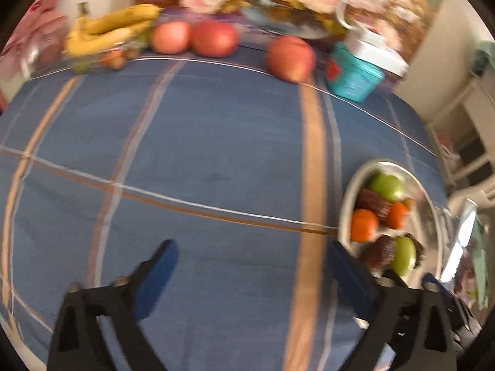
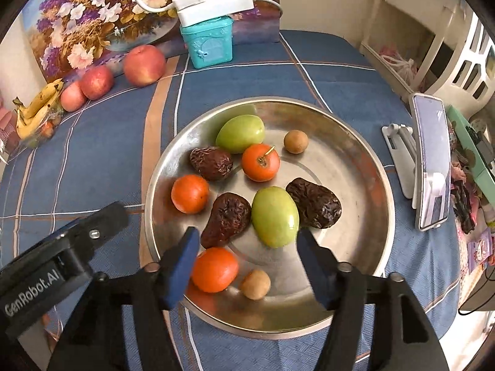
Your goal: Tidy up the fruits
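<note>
A steel plate (image 2: 355, 167) holds two green fruits (image 2: 274, 216), three orange fruits (image 2: 260, 162), three wrinkled brown dates (image 2: 227, 218) and two small tan fruits (image 2: 296, 142). My right gripper (image 2: 246, 242) is open and empty, low over the plate's near side, its fingers either side of a date and a green fruit. My left gripper (image 1: 252, 256) is open and empty above the blue cloth; the plate (image 1: 349, 191) lies to its right. Three red apples (image 1: 213, 38) and bananas (image 1: 108, 31) sit at the table's far edge.
A teal box (image 2: 210, 43) with a white power strip (image 2: 213, 6) on top stands at the back by a floral painting (image 2: 92, 15). A phone on a stand (image 2: 431, 160) is right of the plate. The left gripper's body (image 2: 55, 266) shows at lower left.
</note>
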Motion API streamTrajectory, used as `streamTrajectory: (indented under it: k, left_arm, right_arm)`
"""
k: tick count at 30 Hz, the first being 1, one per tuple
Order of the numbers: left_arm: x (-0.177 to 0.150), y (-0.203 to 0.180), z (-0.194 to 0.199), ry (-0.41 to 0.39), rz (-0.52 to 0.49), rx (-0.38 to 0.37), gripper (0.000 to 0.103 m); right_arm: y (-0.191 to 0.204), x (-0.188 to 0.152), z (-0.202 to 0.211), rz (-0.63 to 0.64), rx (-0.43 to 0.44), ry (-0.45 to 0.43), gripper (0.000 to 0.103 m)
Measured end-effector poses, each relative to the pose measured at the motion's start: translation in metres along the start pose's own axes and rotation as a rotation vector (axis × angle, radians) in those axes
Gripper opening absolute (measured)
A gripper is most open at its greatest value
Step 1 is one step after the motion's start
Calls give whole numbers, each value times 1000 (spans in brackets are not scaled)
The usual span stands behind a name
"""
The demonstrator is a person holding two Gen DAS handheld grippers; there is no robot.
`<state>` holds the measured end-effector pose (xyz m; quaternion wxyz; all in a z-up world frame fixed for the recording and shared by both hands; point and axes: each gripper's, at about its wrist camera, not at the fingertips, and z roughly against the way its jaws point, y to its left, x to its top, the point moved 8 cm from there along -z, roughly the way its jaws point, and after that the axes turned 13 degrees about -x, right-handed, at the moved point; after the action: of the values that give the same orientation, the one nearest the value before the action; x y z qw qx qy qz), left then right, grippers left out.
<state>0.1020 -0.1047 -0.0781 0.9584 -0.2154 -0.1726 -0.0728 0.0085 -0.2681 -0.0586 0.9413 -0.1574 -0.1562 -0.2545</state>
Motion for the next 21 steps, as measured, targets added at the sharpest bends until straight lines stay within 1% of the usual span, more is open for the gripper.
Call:
streamTrajectory:
  k: [1, 2, 4, 5, 7, 8, 9, 15, 16, 21]
  left_arm:
    - [-2, 8, 4, -15, 9, 14, 103]
    - [-5, 14, 6, -17, 12, 24, 103]
    - [-11, 24, 10, -18, 16, 51, 103]
    - [-14, 29, 12, -22, 17, 69, 103]
    - [-18, 35, 17, -34, 15, 79, 103]
    - [-20, 36, 19, -43, 12, 80, 103]
    - [-21, 38, 21, -50, 11, 78, 103]
    - [-23, 39, 18, -80, -10, 73, 103]
    - [-23, 39, 15, -83, -17, 81, 103]
    - [-24, 41, 10, -94, -88, 171, 103]
  right_arm:
    - [1, -2, -1, 4, -3, -3, 73]
    - [2, -3, -1, 7, -6, -6, 79]
    - [5, -6, 0, 10, 0, -21, 86]
    - [6, -8, 0, 13, 5, -28, 86]
    - [8, -12, 0, 14, 7, -35, 87]
    - [8, -13, 0, 12, 5, -38, 94]
    - [8, -14, 1, 7, 3, -44, 97]
    - [10, -17, 11, -11, 21, -112, 98]
    - [11, -17, 13, -13, 21, -123, 98]
    - [11, -18, 17, -36, 32, -160, 98]
